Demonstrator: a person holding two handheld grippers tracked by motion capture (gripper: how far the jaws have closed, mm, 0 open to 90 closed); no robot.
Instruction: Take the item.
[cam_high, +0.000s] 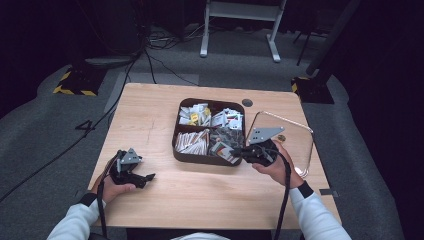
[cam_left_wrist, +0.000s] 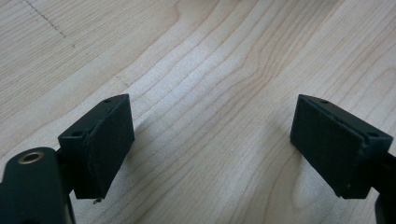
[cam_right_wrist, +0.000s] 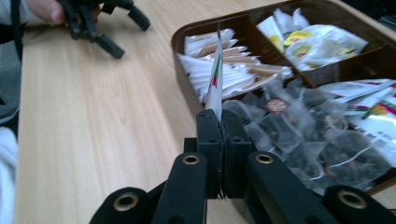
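Right tongs (cam_right_wrist: 219, 122) clamp a sachet (cam_right_wrist: 215, 79), lower edge hidden

No print is legible anywhere — the packets (cam_right_wrist: 233, 70) in the brown tray (cam_right_wrist: 184, 35) show only coloured marks — red, green, yellow.

A pale wooden table (cam_high: 200, 190) fills the middle, a clear lid (cam_high: 292, 131) lying at its right edge. Beyond it, a white desk frame (cam_high: 240, 25) stands on grey floor, black cables (cam_high: 160, 62) snaking past a yellow-striped base (cam_high: 75, 82).
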